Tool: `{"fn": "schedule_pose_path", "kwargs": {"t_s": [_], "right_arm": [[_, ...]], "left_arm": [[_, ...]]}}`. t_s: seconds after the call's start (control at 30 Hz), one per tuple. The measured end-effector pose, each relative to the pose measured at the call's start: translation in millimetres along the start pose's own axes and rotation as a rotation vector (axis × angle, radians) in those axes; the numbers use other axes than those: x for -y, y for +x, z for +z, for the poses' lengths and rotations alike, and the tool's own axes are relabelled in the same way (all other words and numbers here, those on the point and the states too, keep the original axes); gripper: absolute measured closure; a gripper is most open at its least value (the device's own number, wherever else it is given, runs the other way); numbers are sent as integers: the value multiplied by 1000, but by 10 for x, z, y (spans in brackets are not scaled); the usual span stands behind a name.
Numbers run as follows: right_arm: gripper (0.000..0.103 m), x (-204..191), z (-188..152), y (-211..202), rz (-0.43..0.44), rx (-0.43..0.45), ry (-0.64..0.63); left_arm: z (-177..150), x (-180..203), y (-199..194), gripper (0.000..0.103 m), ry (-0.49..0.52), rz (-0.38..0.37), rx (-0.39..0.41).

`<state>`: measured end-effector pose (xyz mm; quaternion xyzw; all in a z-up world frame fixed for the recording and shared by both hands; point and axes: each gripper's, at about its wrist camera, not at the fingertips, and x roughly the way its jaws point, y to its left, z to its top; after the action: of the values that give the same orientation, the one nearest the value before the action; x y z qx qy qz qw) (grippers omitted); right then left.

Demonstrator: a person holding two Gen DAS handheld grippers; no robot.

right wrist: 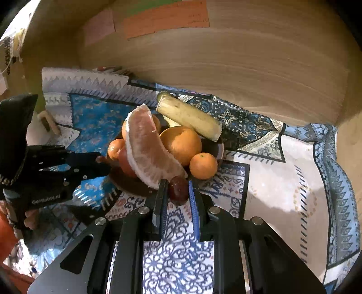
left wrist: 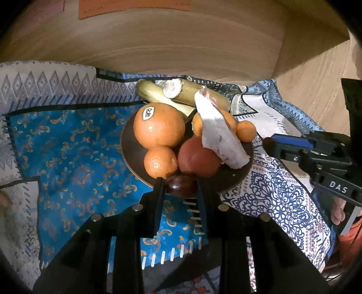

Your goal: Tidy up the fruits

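Observation:
A dark brown plate (left wrist: pixel 233 178) holds a large stickered orange (left wrist: pixel 158 124), small mandarins (left wrist: pixel 160 161), a red apple (left wrist: pixel 196 156), a pale pomelo segment (left wrist: pixel 219 138) and banana pieces (left wrist: pixel 181 90). At the plate's near rim my left gripper (left wrist: pixel 179 181) is shut on a dark red grape-like fruit (left wrist: pixel 181 186). In the right wrist view my right gripper (right wrist: pixel 178 183) is shut on another dark red fruit (right wrist: pixel 178 191), just in front of the plate (right wrist: pixel 126 183) and the pomelo segment (right wrist: pixel 147 153). Each gripper shows in the other's view: the right gripper (left wrist: pixel 269 142) and the left gripper (right wrist: pixel 101 159).
A patterned blue and white cloth (left wrist: pixel 74 153) covers the surface under the plate. A wooden wall (left wrist: pixel 181 40) with paper notes (right wrist: pixel 165 18) stands close behind. A person's fingers (left wrist: pixel 338 212) show on the right handle. A small tan object (right wrist: pixel 48 123) lies on the cloth at left.

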<state>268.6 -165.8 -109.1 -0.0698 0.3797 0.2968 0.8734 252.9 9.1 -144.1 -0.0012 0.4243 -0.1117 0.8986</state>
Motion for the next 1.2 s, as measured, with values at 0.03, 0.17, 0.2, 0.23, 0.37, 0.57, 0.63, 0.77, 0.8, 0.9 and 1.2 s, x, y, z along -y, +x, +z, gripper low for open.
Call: {"fn": "schedule_pose_path", "kwargs": {"t_s": [0.03, 0.17, 0.2, 0.23, 0.37, 0.57, 0.63, 0.77, 0.8, 0.9, 1.2], "right_arm": [[86, 0, 14, 43, -6, -6, -2], [86, 17, 14, 182, -6, -34, 0], [86, 22, 10, 208, -4, -40, 1], [86, 24, 6, 236, -1, -47, 2], [86, 24, -10, 265, 2, -53, 0], [83, 29, -7, 267, -11, -54, -7], [80, 43, -4, 258, -13, -56, -5], [77, 41, 15, 167, -12, -35, -2], [77, 34, 24, 120, -14, -21, -3], [77, -4, 55, -95, -29, 41, -6], [73, -336, 40, -1076, -74, 310, -20]], "left_arm": [[-2, -8, 24, 75, -2, -3, -6], [-7, -20, 73, 75, -2, -11, -18], [-2, -20, 75, 75, -2, -15, -16], [0, -22, 77, 75, -2, -22, -18], [-5, -34, 72, 75, -3, -31, -16], [-7, -14, 76, 69, 1, -33, -19], [-32, -14, 58, 69, -2, -25, -18], [-68, -23, -57, 69, -9, 7, 10], [-68, -32, -114, 69, -15, 11, 23], [-59, -40, -307, 69, -32, 31, 76], [-87, 99, -1247, 69, -46, 70, 339]]}}
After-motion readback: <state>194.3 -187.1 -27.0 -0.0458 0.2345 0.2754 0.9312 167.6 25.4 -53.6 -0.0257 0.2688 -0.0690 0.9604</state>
